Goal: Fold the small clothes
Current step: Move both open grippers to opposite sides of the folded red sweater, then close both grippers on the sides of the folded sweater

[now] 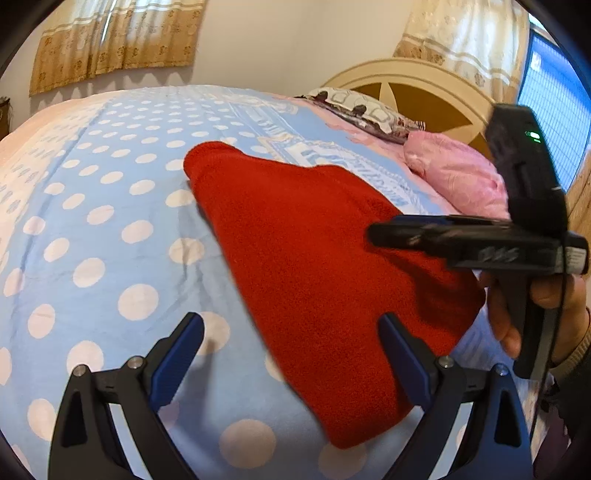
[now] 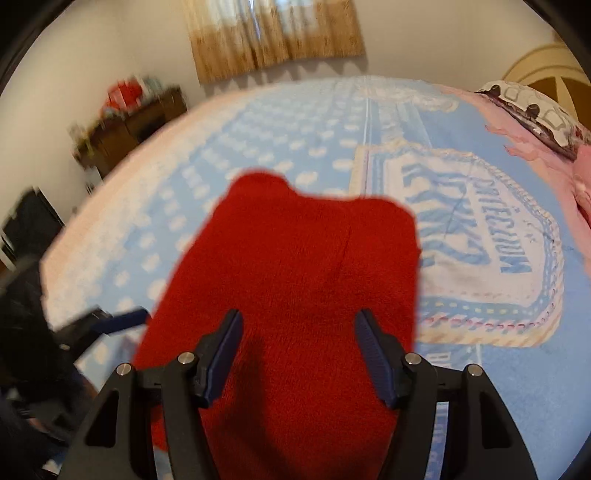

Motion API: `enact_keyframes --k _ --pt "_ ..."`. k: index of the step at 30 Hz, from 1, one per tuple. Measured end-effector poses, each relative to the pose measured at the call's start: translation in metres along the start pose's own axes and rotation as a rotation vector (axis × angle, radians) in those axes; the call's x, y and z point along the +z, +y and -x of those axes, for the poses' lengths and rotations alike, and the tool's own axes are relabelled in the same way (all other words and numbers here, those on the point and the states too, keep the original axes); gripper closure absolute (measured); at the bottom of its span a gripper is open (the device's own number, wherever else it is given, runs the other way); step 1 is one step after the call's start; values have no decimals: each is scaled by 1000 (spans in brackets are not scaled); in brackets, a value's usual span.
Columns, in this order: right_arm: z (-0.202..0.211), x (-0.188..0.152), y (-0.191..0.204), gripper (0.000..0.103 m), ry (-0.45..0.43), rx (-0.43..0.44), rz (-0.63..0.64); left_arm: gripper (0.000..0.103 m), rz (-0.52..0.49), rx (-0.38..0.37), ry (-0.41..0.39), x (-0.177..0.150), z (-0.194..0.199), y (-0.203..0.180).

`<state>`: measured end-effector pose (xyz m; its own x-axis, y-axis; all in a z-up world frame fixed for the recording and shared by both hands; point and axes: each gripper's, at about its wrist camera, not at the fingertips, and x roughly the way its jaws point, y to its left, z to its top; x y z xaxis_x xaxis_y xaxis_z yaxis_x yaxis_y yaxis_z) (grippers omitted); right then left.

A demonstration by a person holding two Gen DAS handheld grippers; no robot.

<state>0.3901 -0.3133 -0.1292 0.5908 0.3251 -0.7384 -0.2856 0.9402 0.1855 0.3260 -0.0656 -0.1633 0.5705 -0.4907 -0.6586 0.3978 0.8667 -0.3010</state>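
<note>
Left wrist view: left claw (image 1: 290, 328) spread wide, empty, hovering over the bedspread (image 1: 92, 229) beside the red garment's (image 1: 314, 266) near edge. Garment lies flat mid-bed. Right claw (image 1: 373, 233) comes in side-on over it; looks pressed together there. Right wrist view: right claw (image 2: 298, 325) fingers apart, empty, above the garment (image 2: 295, 280). Pink pillow (image 1: 458, 173) by the headboard.

Polka-dot bedspread (image 1: 110, 229), pink pillow (image 1: 454, 173), curtains (image 2: 273, 33)

Bedspread (image 2: 480, 258) lettering is upside down, not readable.
</note>
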Motion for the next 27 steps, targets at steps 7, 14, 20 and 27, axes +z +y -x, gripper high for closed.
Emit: enact_keyframes --k 7,14,20,27 --pt "5 6 -80 30 -41 -7 -270 6 62 -27 14 2 -5 5" --pt "-39 6 -108 30 53 120 -387 5 85 -53 47 1 -13 5" --pt "-64 10 -119 30 81 293 -443 4 103 -67 66 -1 -17 7" --pt "-65 7 -136 30 39 415 -515 3 91 -62 67 -3 -20 6"
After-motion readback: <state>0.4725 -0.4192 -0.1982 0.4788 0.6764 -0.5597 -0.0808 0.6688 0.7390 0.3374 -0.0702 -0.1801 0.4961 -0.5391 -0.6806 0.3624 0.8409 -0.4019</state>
